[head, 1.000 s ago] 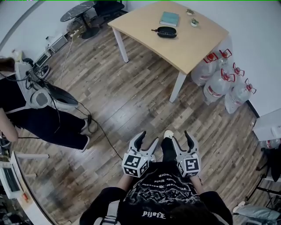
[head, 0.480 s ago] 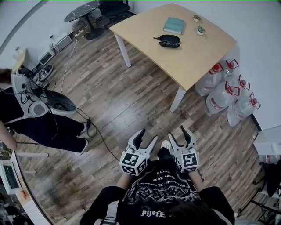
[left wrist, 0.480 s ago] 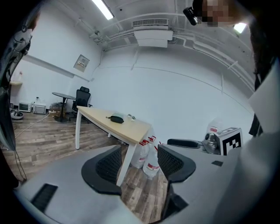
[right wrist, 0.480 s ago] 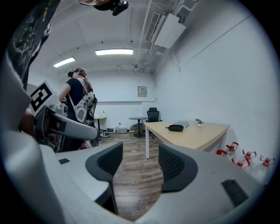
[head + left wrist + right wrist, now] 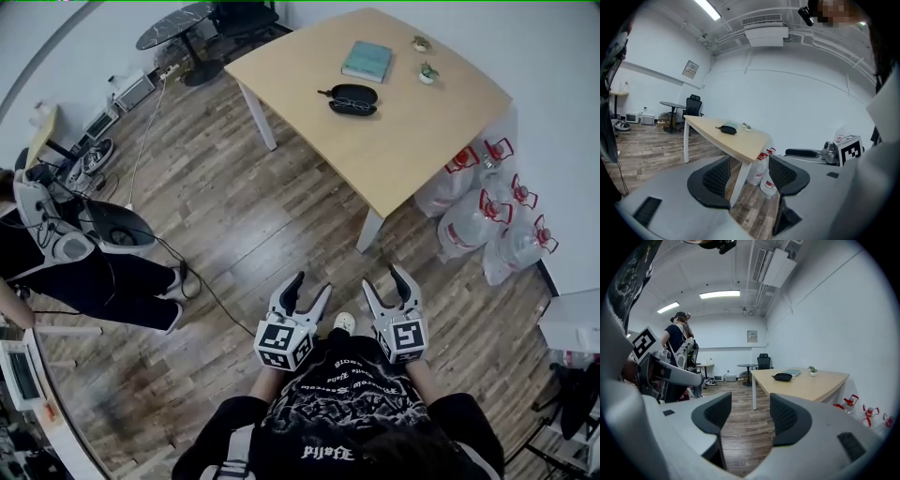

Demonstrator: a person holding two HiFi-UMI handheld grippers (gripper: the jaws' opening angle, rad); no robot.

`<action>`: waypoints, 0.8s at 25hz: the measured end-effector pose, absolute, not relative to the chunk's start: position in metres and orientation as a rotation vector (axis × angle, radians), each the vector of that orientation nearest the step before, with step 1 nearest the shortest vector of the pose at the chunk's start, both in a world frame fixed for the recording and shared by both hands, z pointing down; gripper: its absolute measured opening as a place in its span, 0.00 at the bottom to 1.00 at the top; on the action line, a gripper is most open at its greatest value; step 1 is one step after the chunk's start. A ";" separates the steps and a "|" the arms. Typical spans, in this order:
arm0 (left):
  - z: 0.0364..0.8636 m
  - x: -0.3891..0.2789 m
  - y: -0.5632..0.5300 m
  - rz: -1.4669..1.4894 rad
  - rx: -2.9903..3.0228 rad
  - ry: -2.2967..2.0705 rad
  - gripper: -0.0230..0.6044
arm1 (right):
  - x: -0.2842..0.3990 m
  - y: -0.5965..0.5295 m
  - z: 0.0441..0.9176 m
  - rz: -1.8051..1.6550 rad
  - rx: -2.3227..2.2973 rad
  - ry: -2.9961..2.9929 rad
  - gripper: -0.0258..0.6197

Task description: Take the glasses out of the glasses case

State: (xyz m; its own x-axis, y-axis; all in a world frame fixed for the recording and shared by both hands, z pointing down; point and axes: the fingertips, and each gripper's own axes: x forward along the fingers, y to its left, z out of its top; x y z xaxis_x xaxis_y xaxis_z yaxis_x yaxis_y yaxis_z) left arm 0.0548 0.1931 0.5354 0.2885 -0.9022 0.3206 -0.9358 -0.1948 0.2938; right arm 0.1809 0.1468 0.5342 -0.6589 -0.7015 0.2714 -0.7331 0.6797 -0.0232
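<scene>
**Approach under way: both grippers empty, glasses case far off on the bench**

Nearest the camera, the person holds the left gripper (image 5: 310,284) and the right gripper (image 5: 385,279) side by side in front of the body, above a brown wood-plank floor (image 5: 253,216). Each gripper view shows its two dark, textured fingers spread apart, with only floor and room between them.

Farther off stands a light wooden bench with white legs (image 5: 412,150). The black oval glasses case (image 5: 354,98) lies near the middle of its top, well apart from both grippers. It is too small to tell how far it is open or whether glasses sit inside. Just beyond it lie a flat teal book (image 5: 367,61) and a small potted plant (image 5: 428,71).

In the left gripper view the case (image 5: 727,130) sits above and left of the gap between the fingers. In the right gripper view it (image 5: 782,377) sits above the right-hand finger.

The step in hand appears to be the walk-up, with nothing yet touched. The next move likely calls for reaching the bench, then steadying the case with one gripper while the other draws out the glasses.
</scene>
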 end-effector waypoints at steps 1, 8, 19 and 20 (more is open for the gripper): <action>0.536 0.057 0.186 0.106 2.128 -1.658 0.46 | 0.185 0.139 0.535 0.191 1.154 -2.649 0.45; 0.535 0.066 0.161 0.106 2.112 -1.658 0.46 | 0.198 0.112 0.543 0.220 1.156 -2.626 0.45; 0.544 0.063 0.135 0.102 2.129 -1.605 0.46 | 0.190 0.093 0.541 0.169 1.180 -2.589 0.45; 0.546 0.063 0.130 0.101 2.130 -1.600 0.46 | 0.191 0.089 0.541 0.172 1.191 -2.583 0.45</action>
State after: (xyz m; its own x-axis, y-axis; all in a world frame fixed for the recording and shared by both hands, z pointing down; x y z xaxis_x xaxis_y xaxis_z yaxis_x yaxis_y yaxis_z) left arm 0.0625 0.1296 0.5461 0.3170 -0.8884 0.3322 -0.9231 -0.2086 0.3230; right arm 0.1910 0.0891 0.5413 -0.6157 -0.7242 0.3104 -0.7590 0.6510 0.0133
